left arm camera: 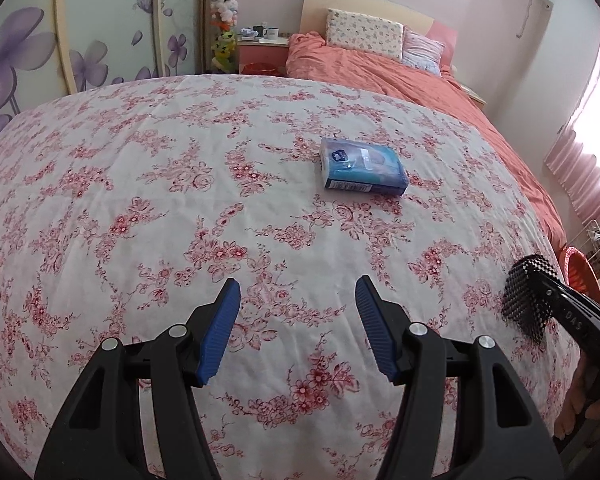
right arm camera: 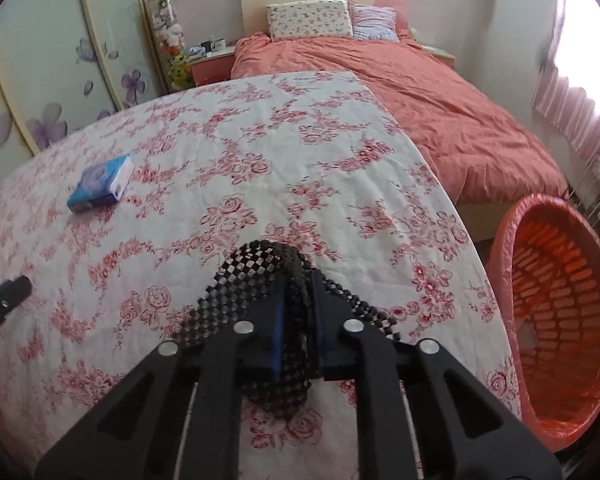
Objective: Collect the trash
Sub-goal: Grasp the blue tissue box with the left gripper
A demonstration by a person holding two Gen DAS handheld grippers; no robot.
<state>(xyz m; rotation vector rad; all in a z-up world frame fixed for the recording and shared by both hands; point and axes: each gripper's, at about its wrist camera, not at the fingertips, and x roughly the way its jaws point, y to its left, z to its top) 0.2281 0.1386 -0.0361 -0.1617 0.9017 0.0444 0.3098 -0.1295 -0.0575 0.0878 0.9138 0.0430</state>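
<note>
Right gripper (right arm camera: 296, 320) fingers clamped on black mesh (right arm camera: 260, 264) near table edge; left gripper (left arm camera: 298, 320) fingers apart.

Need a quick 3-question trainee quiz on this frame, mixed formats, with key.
1. True or false: the right gripper is shut on the black mesh piece.
2. The blue tissue pack lies on: A) the orange duvet, B) the floral tablecloth, C) the basket.
3. Fill in: the left gripper has its jaws ____.

Key: 1 true; 2 B; 3 open. The orange basket stands beside the table, on the right.
</note>
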